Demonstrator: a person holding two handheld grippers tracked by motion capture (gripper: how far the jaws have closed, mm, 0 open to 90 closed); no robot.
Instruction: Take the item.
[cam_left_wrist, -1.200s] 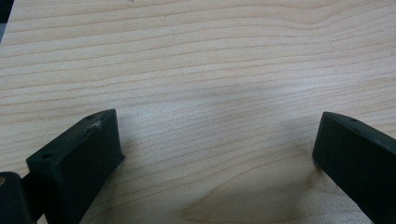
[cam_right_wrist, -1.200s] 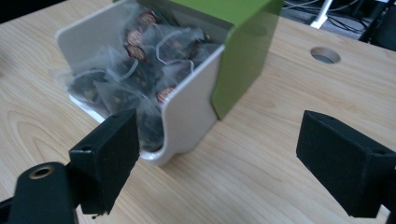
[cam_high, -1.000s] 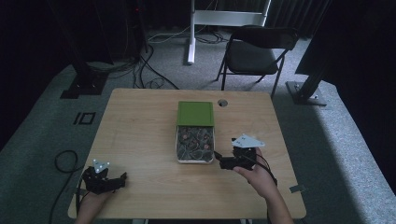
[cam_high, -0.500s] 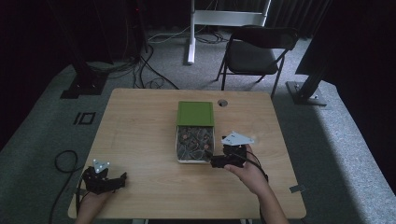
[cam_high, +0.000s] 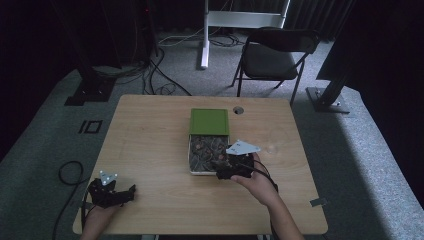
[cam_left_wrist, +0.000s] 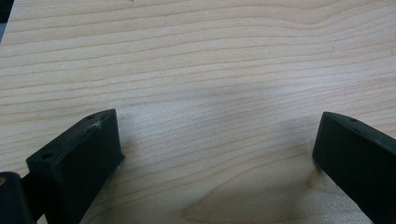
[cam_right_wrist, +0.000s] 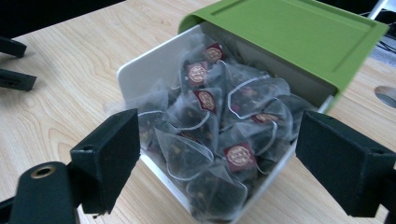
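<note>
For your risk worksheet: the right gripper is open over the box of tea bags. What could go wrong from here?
1. The tea bags lie heaped and overlapping, so the right gripper, with its jaws wide apart, may pinch several at once or only a tag.
2. The jaws straddle the white box near its rim; closing or pushing could catch the wall and shift it.
3. The left gripper rests far off, so nothing steadies the box.

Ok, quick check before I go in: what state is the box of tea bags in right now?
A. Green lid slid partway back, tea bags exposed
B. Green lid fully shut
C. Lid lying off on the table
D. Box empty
A: in the right gripper view the green lid covers just the far part of the white box, and the tea bags lie uncovered in front of the open right gripper.
</note>
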